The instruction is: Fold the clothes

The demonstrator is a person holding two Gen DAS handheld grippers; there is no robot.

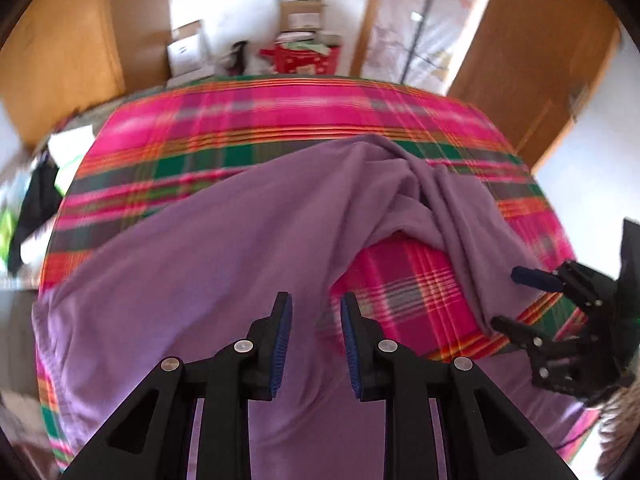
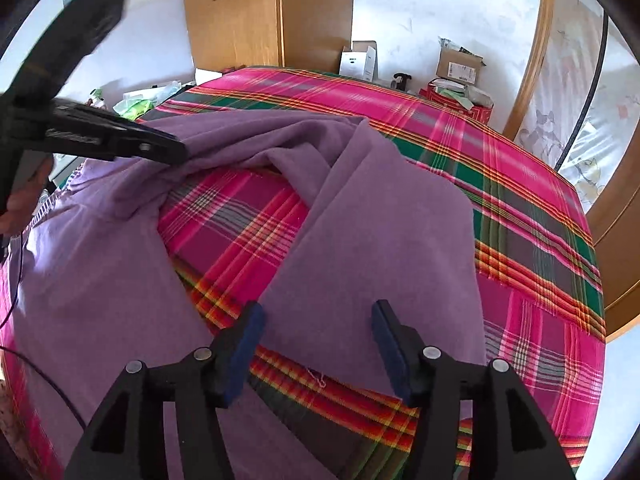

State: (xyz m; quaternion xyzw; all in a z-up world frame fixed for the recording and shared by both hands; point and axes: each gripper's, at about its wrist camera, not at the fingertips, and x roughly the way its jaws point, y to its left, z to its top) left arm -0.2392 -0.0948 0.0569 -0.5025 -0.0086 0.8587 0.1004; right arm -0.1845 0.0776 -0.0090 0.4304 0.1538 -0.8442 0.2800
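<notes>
A purple garment lies spread on a bed with a pink, green and orange plaid cover. It splits into two long parts with plaid cover showing between them. My left gripper is open and empty above the garment's left part. My right gripper is open and empty over the lower end of the right part. The right gripper also shows at the right edge of the left wrist view, open beside the cloth. The left gripper shows at the far left of the right wrist view.
Wooden wardrobes stand behind the bed. Cardboard boxes and a red bag sit at the far side. White and green items lie at the bed's left. A door frame is on the right.
</notes>
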